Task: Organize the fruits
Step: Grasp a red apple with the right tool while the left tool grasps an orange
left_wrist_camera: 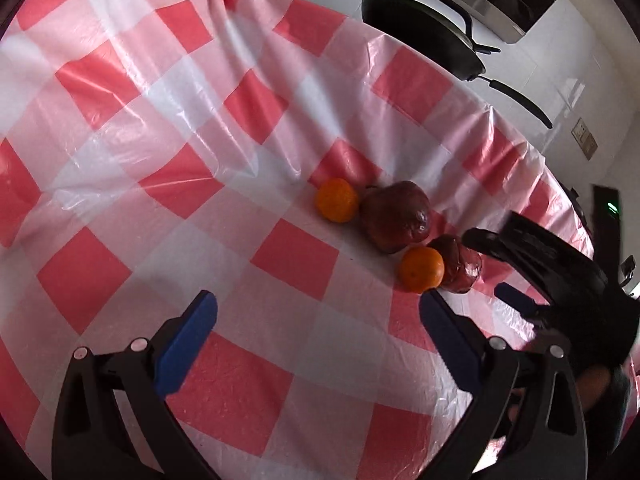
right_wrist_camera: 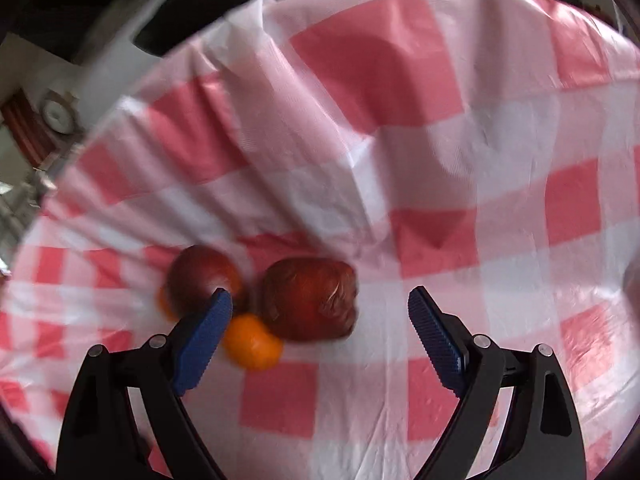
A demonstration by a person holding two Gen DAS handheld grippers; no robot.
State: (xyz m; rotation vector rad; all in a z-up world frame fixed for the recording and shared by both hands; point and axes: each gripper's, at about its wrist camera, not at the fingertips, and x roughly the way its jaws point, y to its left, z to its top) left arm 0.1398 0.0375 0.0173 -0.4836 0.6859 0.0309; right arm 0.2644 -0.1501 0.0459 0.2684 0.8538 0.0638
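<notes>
Two oranges and two dark red apples lie bunched together on the red and white checked tablecloth. In the left wrist view the far orange (left_wrist_camera: 337,200) touches the larger apple (left_wrist_camera: 396,216); the near orange (left_wrist_camera: 422,269) sits against the smaller apple (left_wrist_camera: 460,266). My left gripper (left_wrist_camera: 318,304) is open and empty, short of the near orange. The right gripper (left_wrist_camera: 500,276) shows at the right of the cluster. In the right wrist view my right gripper (right_wrist_camera: 320,300) is open, with the larger apple (right_wrist_camera: 310,298) and an orange (right_wrist_camera: 252,342) near its left finger (right_wrist_camera: 204,336). The other apple (right_wrist_camera: 202,276) lies further left.
A black frying pan (left_wrist_camera: 420,32) with a long handle sits on the white counter beyond the table's far edge. The tablecloth (left_wrist_camera: 160,120) is wrinkled with raised folds near the fruit. A metal fixture (right_wrist_camera: 56,116) stands past the table edge in the right wrist view.
</notes>
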